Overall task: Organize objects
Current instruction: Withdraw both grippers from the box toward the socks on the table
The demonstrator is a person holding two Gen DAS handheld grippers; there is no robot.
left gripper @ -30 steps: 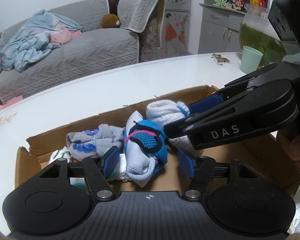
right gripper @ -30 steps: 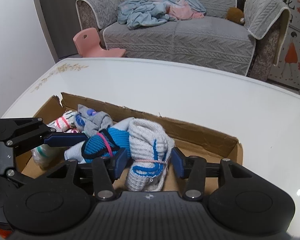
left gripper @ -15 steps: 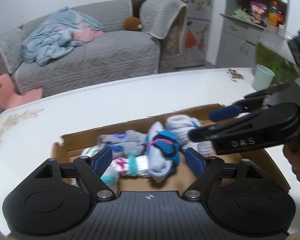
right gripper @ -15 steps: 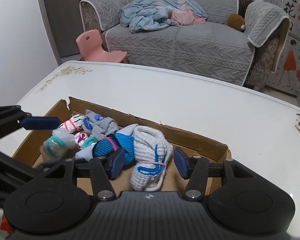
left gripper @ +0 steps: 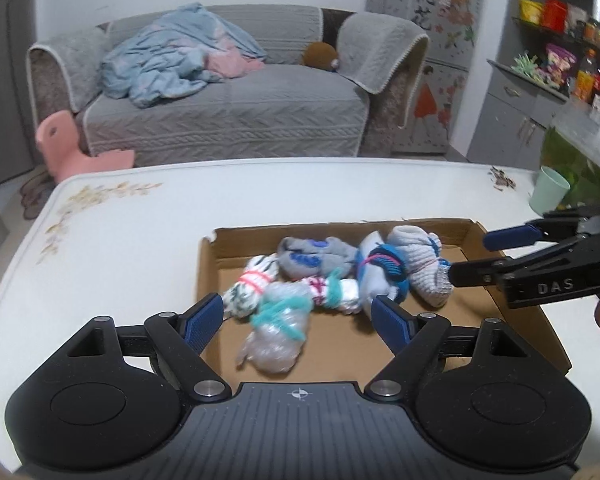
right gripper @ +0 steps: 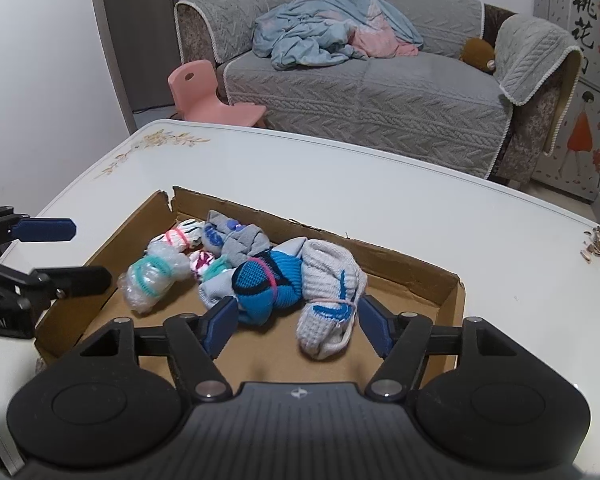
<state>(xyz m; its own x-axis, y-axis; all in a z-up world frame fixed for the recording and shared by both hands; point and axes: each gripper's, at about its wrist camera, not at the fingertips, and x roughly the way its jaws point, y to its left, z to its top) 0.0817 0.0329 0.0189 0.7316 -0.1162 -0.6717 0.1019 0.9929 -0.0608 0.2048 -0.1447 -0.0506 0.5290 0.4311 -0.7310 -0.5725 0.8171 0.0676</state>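
A shallow cardboard box (left gripper: 208,264) (right gripper: 452,292) lies on the white table and holds several rolled sock bundles. A clear plastic bundle with teal band (left gripper: 278,332) (right gripper: 152,276), a blue one (left gripper: 384,272) (right gripper: 270,284), a white-grey one (left gripper: 424,268) (right gripper: 332,292), a grey one (left gripper: 312,256) (right gripper: 236,240) and a pink-banded one (left gripper: 252,284) (right gripper: 176,236) lie there. My left gripper (left gripper: 298,322) is open and empty above the box's near side. My right gripper (right gripper: 294,328) is open and empty, also seen in the left wrist view (left gripper: 476,254).
A green cup (left gripper: 548,190) and a large green jar (left gripper: 580,172) stand at the table's far right. Seed husks (right gripper: 598,246) lie on the table. A grey sofa (right gripper: 364,80) and pink chair (right gripper: 208,96) stand beyond the table.
Both grippers have pulled back and up from the socks in the box. The left gripper has opened wider. The blue and white bundles stay in the box.
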